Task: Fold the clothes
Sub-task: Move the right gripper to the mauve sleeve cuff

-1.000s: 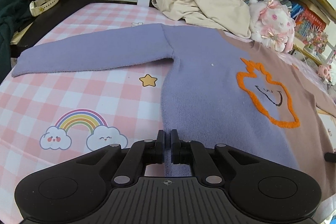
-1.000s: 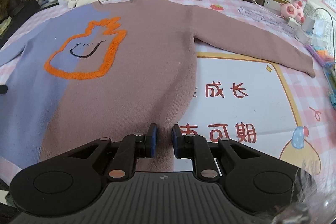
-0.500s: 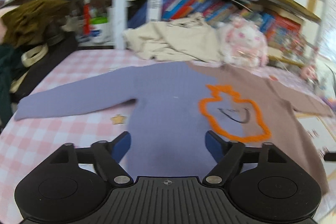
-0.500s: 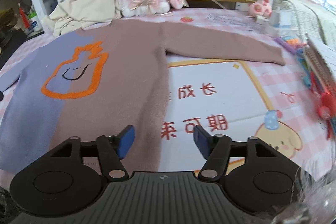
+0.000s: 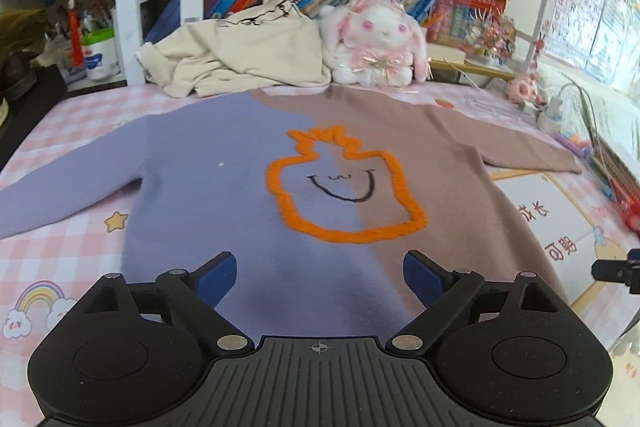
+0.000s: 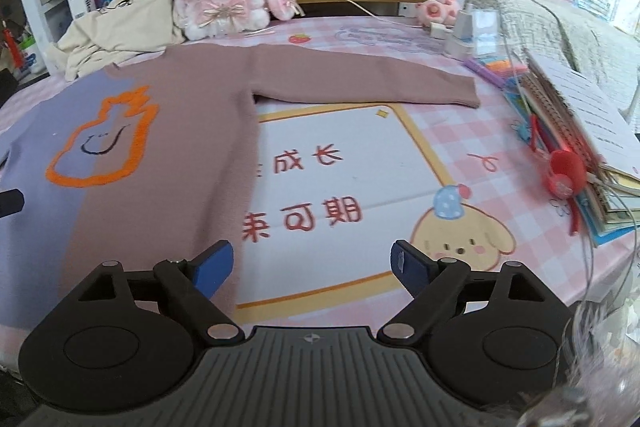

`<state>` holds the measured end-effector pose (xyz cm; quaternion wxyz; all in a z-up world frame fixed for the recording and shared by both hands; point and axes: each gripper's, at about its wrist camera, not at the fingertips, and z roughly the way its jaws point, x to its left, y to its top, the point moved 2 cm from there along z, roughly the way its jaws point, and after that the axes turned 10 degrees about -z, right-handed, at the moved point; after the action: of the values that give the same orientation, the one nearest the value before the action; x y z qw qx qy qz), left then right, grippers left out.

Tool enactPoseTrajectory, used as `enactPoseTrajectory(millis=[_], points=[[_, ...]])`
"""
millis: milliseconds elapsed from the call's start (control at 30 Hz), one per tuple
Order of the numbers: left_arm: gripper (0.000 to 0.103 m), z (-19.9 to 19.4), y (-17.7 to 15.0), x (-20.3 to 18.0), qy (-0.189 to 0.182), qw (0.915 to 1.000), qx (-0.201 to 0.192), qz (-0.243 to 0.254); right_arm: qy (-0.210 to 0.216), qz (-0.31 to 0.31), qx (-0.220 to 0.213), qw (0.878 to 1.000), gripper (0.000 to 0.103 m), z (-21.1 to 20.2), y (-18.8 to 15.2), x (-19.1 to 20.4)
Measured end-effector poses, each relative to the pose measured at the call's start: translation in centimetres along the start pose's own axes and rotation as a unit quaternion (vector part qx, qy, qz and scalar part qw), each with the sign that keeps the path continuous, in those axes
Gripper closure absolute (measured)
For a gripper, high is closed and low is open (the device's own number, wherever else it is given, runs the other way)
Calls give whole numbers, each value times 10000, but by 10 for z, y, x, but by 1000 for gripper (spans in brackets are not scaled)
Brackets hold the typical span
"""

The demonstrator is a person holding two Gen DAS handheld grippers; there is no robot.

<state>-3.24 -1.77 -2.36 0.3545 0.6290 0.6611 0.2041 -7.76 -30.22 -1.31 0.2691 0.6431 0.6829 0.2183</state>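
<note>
A sweater, half purple and half brown with an orange outlined figure on its chest, lies flat on the table with both sleeves spread out; it also shows in the right wrist view. My left gripper is open and empty, raised above the sweater's hem near the middle. My right gripper is open and empty, above the table just right of the sweater's brown hem edge. Its brown sleeve stretches to the right.
A beige garment and a pink plush rabbit lie at the table's back edge by a bookshelf. Notebooks, pens and a red object lie along the right side. The pink checked tablecloth covers the table.
Both grippers opened from shut, let go of the sweater's hem, and lifted back and up. The sweater now lies flat.
</note>
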Motion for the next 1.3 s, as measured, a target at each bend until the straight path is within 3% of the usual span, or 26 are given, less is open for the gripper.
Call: enactPoseTrajectory(millis=[233, 533, 733, 900, 1000, 1133, 1300], points=[[10, 12, 2, -29, 144, 9999, 41, -44, -5, 194, 13, 9998, 17, 8, 0, -37], [10, 10, 1, -68, 879, 9957, -181, -240, 307, 260, -107, 9991, 17, 48, 35, -104], [10, 7, -12, -79, 1547, 9857, -156, -657, 420, 76, -34, 9991, 17, 91, 68, -146], [10, 0, -24, -86, 2007, 9735, -271, -1066, 796, 404, 259, 9957, 17, 121, 93, -170], [10, 2, -29, -86, 2164, 9671, -203, -1325, 886, 448, 282, 9947, 17, 132, 105, -177], [10, 5, -32, -88, 2252, 9624, -178, -1512, 671, 229, 301, 9970, 19, 145, 112, -183], [10, 8, -31, -92, 2354, 9584, -176, -1604, 710, 222, 361, 9966, 19, 157, 113, -187]])
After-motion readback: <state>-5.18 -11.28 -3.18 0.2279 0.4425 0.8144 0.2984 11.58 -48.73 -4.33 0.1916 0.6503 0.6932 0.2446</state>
